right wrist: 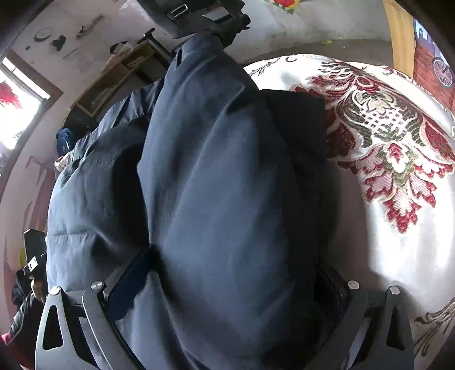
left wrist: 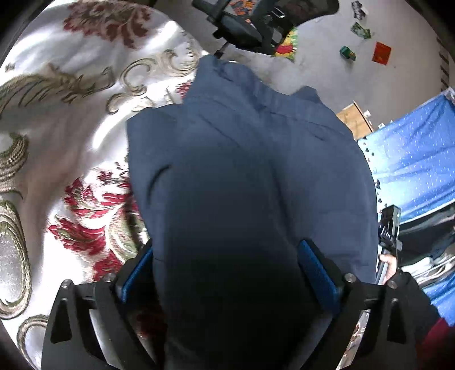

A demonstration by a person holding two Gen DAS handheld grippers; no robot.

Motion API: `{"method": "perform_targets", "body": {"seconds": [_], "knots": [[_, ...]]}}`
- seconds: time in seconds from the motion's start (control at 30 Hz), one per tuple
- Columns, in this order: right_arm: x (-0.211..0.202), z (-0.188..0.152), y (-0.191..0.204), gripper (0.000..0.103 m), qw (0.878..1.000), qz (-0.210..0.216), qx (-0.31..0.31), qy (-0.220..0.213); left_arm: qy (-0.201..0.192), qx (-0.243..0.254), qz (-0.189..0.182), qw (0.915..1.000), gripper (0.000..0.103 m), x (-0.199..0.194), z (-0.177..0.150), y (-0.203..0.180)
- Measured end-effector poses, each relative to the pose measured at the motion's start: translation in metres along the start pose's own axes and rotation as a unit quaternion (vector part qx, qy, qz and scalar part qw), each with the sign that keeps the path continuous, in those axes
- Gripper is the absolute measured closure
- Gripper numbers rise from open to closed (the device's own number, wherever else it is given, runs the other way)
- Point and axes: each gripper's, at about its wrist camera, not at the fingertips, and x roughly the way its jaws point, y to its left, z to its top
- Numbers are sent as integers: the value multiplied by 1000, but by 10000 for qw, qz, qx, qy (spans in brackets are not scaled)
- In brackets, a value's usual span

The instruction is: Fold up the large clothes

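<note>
- White cloth with red flowers and olive scrolls (left wrist: 71, 119) is covering the worktop, and it is showing to the left of the left claw and to the right of the right claw (right wrist: 230, 287).
- Grey floor (left wrist: 321, 57) is lying beyond the worktop edge, ahead of the left claw (left wrist: 227, 273), with a red paper (left wrist: 382, 53) and a small green thing (left wrist: 347, 53) scattered on it.
- Dark chair parts (left wrist: 241, 25) are standing on that floor, just past the far end of the garment.
- Blue dotted fabric (left wrist: 412, 148) is lying to the right of the left claw.
- The dark blue garment (left wrist: 244, 159) is lying on the worktop directly in front of both claws, and it is reaching from between their fingers to the far edge of the cloth.
- The left claw is standing wide, its blue pads (left wrist: 318, 273) are on each side of a thick fold of the garment; I cannot tell if they are pressing it.
- The right claw is also standing wide, with a bulky fold of the garment (right wrist: 216, 199) filling the gap between its fingers; its pads are mostly hidden by the fabric, so I cannot tell if it is gripping.
- A hand (left wrist: 388, 263) is holding the handle of the other device, to the right of the left claw.
</note>
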Motion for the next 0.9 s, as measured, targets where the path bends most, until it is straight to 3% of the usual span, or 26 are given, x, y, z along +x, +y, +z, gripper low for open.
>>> {"method": "perform_targets", "body": {"seconds": [0.13,0.3,0.57,0.67,0.9], "knots": [[-1,0,5,16,10000,52,62,15,-64,142,176,9997,31,-5,-4,-12],[-7,-1,5,35,9996,204,176,-3,-170,411,490,9978,45,-11,-9,-30],[-26,-6,23,78,9994,224,-1,-263,-630,859,947,9898,75,-23,-18,-67],[-41,-7,37,84,9985,181,-160,-491,-839,865,972,9879,81,-26,-20,-81],[-103,6,85,88,9870,125,-919,-1311,-1363,872,767,9838,86,-33,-7,-107]]}}
